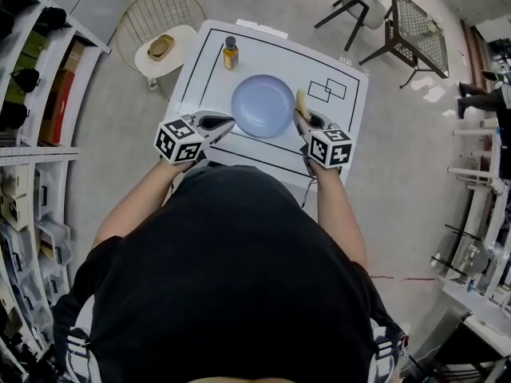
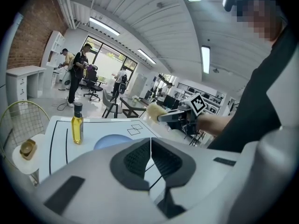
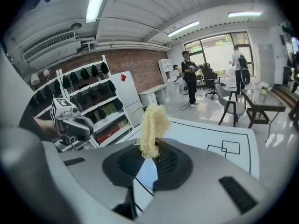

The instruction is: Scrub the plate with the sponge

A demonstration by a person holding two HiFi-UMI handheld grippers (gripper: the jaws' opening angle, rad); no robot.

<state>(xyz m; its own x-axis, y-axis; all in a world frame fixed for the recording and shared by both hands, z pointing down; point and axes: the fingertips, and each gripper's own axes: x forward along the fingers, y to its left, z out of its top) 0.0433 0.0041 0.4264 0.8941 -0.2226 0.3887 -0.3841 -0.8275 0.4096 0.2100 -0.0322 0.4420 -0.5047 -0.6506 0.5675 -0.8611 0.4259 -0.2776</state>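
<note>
A pale blue plate point(image 1: 263, 105) lies on the white table point(image 1: 335, 66), inside its black outline. My left gripper point(image 1: 215, 122) hovers at the plate's left rim, its jaws pressed together with nothing between them point(image 2: 150, 146). At the plate's right rim my right gripper point(image 1: 307, 118) is shut on a yellow fibrous sponge point(image 1: 303, 102), which stands up from the jaws point(image 3: 152, 129). In the left gripper view the plate point(image 2: 110, 141) shows just past the jaws. In the right gripper view a sliver of plate point(image 3: 145, 174) shows between them.
An oil bottle point(image 1: 230, 53) stands at the table's far side, beyond the plate. A round side table with a wire back point(image 1: 161, 48) sits at the far left corner. Shelves point(image 1: 32, 94) line the left. Chairs and a dark table point(image 1: 415, 30) stand far right.
</note>
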